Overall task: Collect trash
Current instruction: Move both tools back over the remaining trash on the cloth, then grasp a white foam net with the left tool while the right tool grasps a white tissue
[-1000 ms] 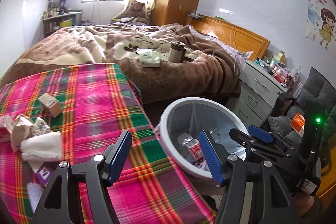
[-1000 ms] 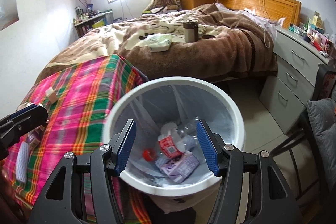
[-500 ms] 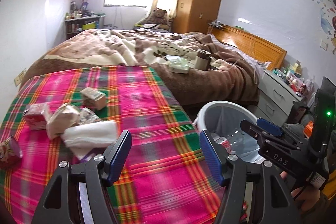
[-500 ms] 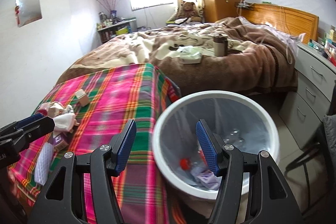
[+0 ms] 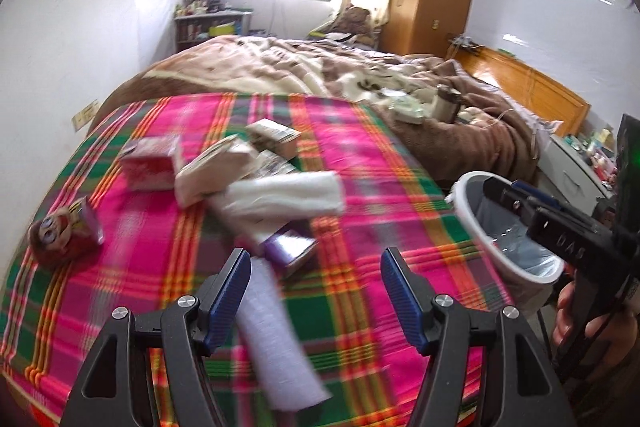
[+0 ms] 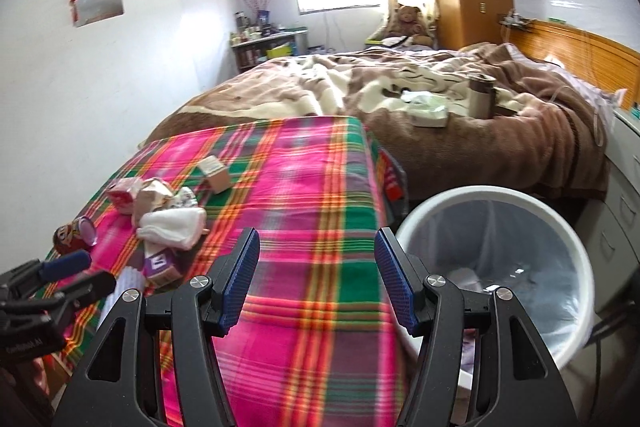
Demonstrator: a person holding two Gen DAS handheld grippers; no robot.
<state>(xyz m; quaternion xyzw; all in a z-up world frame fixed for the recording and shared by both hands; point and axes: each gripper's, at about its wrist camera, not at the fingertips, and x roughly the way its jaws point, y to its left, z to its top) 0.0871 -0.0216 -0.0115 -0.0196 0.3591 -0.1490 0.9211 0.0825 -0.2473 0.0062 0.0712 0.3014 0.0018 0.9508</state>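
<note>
On the plaid-covered table [image 5: 360, 211] the trash lies in a loose heap toward the far left: a red-and-white carton [image 5: 150, 163], a crumpled tan bag [image 5: 216, 171], a small cardboard box [image 5: 274, 137], a white foam pad [image 5: 280, 199] and a purple box [image 5: 290, 251] packed close together, some touching. A snack packet with a cartoon face [image 5: 64, 235] sits apart at the left edge, and a white foam roll [image 5: 276, 343] lies nearest. The left gripper [image 5: 314, 299] hangs over this near end with its fingers apart and nothing between them; the foam roll passes just under its left finger. The right gripper [image 6: 316, 279] is likewise spread and empty, over bare cloth, with the lined white bin [image 6: 500, 267] just beside the table on the right.

The main risk is the crowding. Closing on the purple box could catch the foam pad resting against it, or nudge neighbours off the left edge. The foam roll looks light and soft, so a pinch near its end may let it droop or slip free on the way across to the bin. The view is motion-blurred, so exact contacts in the heap cannot be told.
</note>
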